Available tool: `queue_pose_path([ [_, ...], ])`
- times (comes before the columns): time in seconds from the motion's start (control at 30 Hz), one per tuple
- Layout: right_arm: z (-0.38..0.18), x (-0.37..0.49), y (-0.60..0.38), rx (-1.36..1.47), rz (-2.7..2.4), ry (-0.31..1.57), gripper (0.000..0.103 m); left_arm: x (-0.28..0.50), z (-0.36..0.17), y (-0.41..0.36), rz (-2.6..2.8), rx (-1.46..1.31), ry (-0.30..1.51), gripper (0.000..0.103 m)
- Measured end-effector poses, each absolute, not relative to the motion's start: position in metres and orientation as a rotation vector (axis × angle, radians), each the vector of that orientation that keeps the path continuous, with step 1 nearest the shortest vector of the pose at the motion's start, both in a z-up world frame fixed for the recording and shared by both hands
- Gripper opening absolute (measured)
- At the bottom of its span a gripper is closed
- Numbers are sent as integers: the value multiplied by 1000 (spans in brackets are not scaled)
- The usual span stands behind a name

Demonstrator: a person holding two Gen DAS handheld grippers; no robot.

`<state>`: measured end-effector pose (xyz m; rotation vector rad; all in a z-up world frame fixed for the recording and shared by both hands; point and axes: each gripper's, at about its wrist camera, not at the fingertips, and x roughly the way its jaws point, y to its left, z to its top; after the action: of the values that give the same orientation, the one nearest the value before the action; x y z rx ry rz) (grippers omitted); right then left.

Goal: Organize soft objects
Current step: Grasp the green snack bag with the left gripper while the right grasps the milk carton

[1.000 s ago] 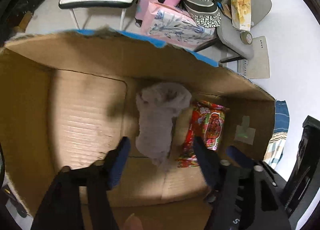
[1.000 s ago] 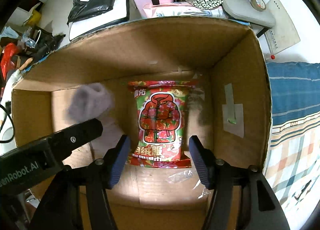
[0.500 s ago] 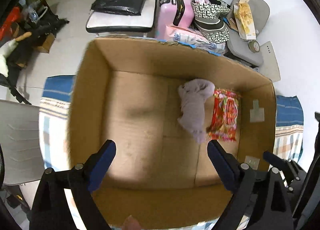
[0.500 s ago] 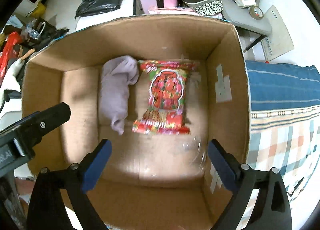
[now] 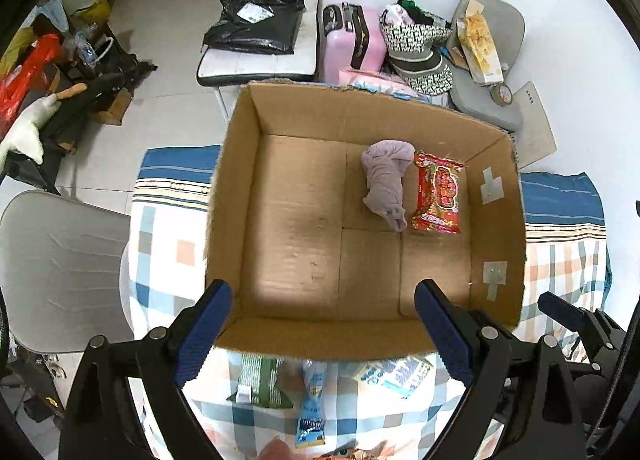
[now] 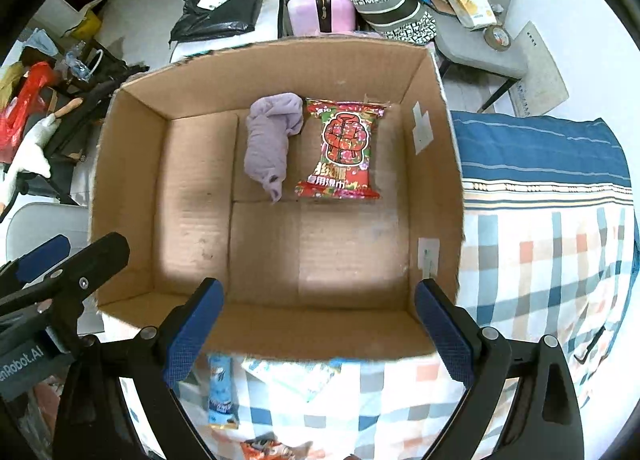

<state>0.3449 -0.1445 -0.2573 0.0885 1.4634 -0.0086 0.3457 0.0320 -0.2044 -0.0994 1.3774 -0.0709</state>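
Note:
An open cardboard box [image 5: 236,196] [image 6: 132,164] stands on a checked cloth. Inside, at the far right, lie a rolled lilac cloth [image 5: 386,180] [image 6: 270,144] and a red packet [image 5: 438,192] [image 6: 346,148], side by side. My left gripper [image 5: 324,334] is open and empty, above the box's near wall. My right gripper [image 6: 320,330] is open and empty, also above the near wall. In front of the box lie a green packet [image 5: 260,378], a blue packet [image 5: 312,400] [image 6: 220,392] and a pale blue-white packet [image 5: 394,374] [image 6: 296,374].
The checked cloth [image 6: 552,260] covers the surface right of the box. A grey chair seat [image 5: 56,264] is at the left. Behind the box stand a white chair with a black bag [image 5: 256,20], a pink suitcase [image 5: 348,44] and a grey chair with clutter [image 5: 480,72].
Both grippers have pulled back and up out of the box and opened wider. The lilac cloth and the red packet stay on the box floor. The packets in front of the box have come into view.

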Motion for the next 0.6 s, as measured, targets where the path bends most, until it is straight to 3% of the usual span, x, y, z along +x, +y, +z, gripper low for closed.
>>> queue_pose_path([
  [0.3,-221,288,-135,85,57,1439,98,279,-187,59,-6,-85,1342,94],
  [0.6,-289,234,-109,-6,199,1557,98,214,-278,86,75,-79,1508,94],
])
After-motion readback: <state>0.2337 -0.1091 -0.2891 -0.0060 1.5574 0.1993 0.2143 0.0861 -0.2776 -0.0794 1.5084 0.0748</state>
